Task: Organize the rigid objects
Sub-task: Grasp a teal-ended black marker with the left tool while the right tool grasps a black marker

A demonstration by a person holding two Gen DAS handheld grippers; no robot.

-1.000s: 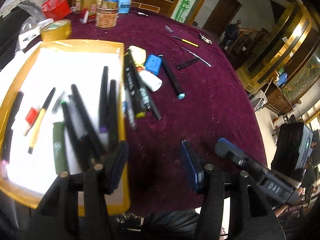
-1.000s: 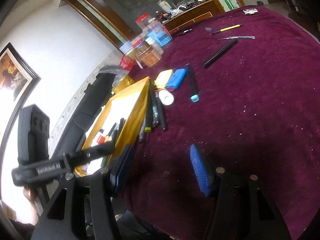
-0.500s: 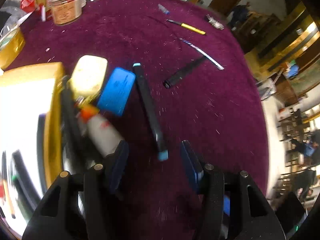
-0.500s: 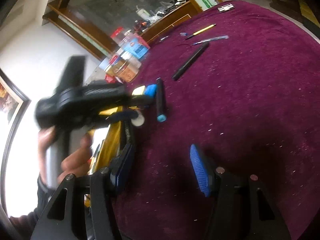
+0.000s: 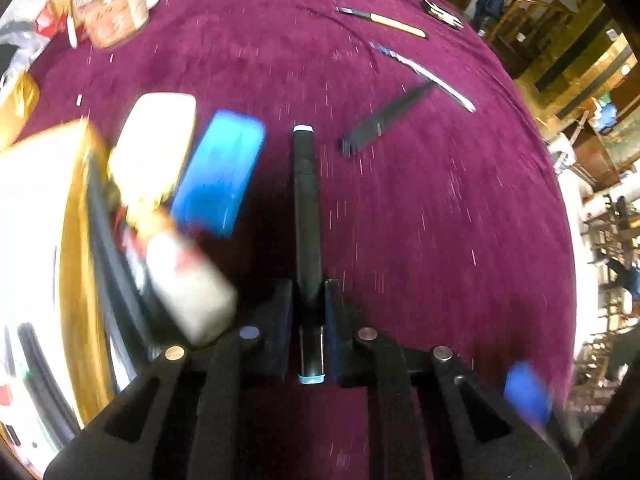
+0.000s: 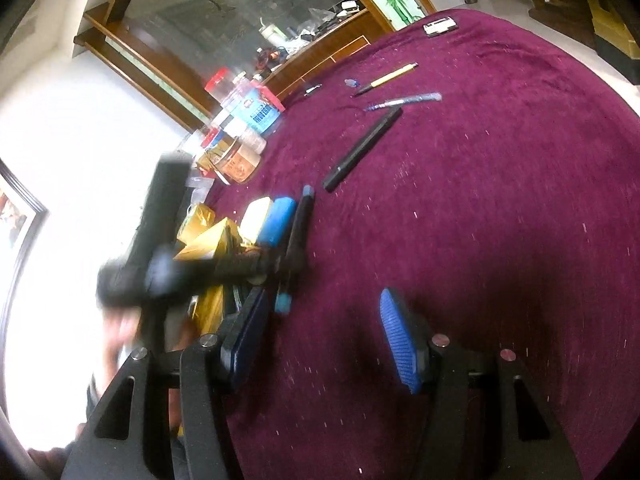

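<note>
Closing my left gripper (image 5: 308,312) around a black marker with light blue end caps (image 5: 306,208), I am pressing its two dark pads against the barrel near one end, so the jaws are almost together with only the marker between them. The marker is lying on the maroon velvet tablecloth (image 5: 440,220), its long body stretching away from me and its near cap poking out behind the pads. Just to its left a blue rectangular case (image 5: 220,168) is sitting beside a pale yellow case (image 5: 156,152), and nearer me a white bottle with an orange neck (image 5: 188,284) is lying on its side against more black pens along the rim of a gold-edged tray (image 5: 74,240); all of this is blurred. Farther off on the cloth a second black pen (image 5: 384,120), a slim blue and silver pen (image 5: 424,74) and a yellow-handled pen (image 5: 384,22) are lying well apart from the one I am gripping. Jars and a labelled tin (image 5: 116,20) are standing at the table's far left edge. My right gripper (image 6: 324,336) is hovering above the bare cloth with its blue ribbed pads spread wide and nothing between them. From that side, the left tool appears as a blurred black shape over the marker, with a person's hand (image 6: 120,332) behind it.
</note>
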